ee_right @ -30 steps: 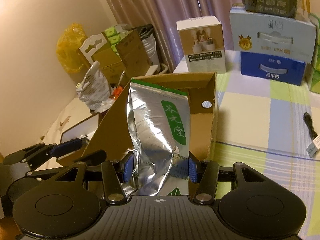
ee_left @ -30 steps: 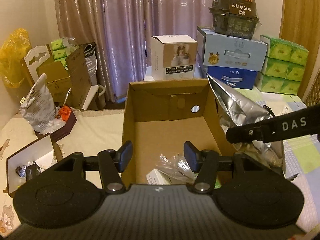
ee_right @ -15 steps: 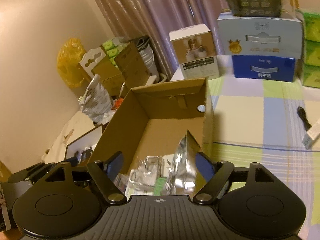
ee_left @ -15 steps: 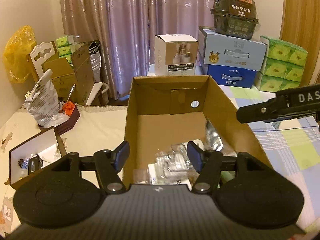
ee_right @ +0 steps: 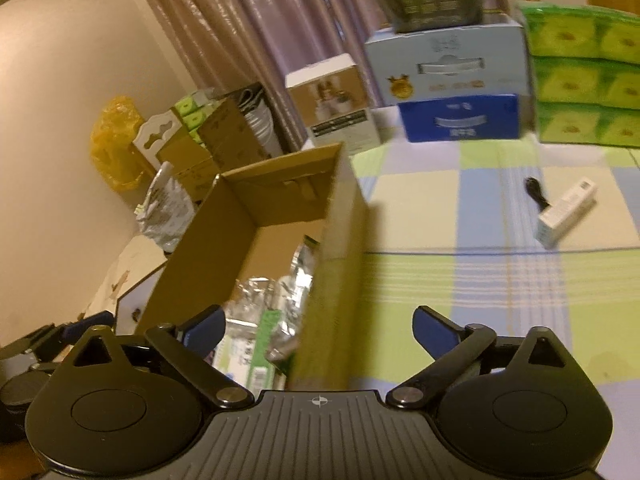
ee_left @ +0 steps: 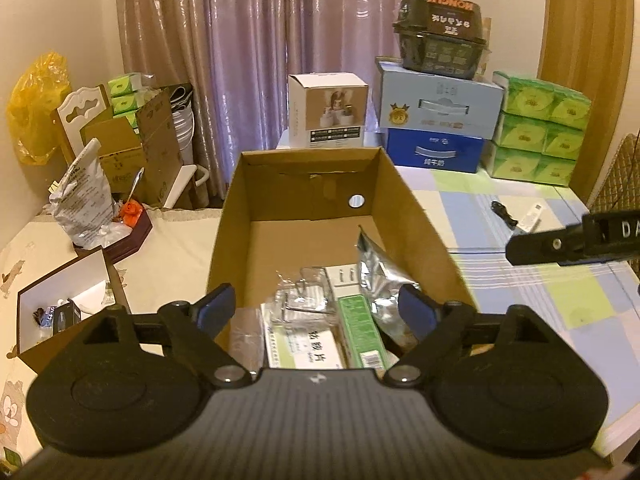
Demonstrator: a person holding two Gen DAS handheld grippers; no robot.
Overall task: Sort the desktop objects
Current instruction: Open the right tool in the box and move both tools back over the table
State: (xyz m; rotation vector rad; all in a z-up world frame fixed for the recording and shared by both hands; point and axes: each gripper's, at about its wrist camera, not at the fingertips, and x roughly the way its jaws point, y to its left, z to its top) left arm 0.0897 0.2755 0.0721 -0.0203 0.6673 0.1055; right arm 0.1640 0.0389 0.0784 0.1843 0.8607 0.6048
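An open cardboard box (ee_left: 416, 216) (ee_right: 340, 240) stands on the checked tablecloth. Inside it lie a silver foil tea pouch (ee_left: 378, 276) (ee_right: 304, 264), a green and white medicine box (ee_left: 356, 328), clear wrappers and other small packs. My left gripper (ee_left: 318, 308) hangs open over the box's near end, holding nothing. My right gripper (ee_right: 318, 326) is open and empty above the box's right wall. A finger of it shows in the left wrist view as a black bar (ee_left: 560, 244). A small white box (ee_right: 566, 212) (ee_left: 530, 214) and a black cable (ee_right: 536, 192) lie on the cloth at the right.
Stacked cartons (ee_left: 438, 116), green tissue packs (ee_left: 540, 128) and a white product box (ee_left: 328, 110) line the table's far side before a curtain. Left of the box are a brown tray (ee_left: 132, 236) with a crumpled bag and a white-lined open box (ee_left: 64, 308).
The right gripper opened and dropped the silver tea pouch into the cardboard box, then pulled back to the right. The left gripper rose slightly and opened wider.
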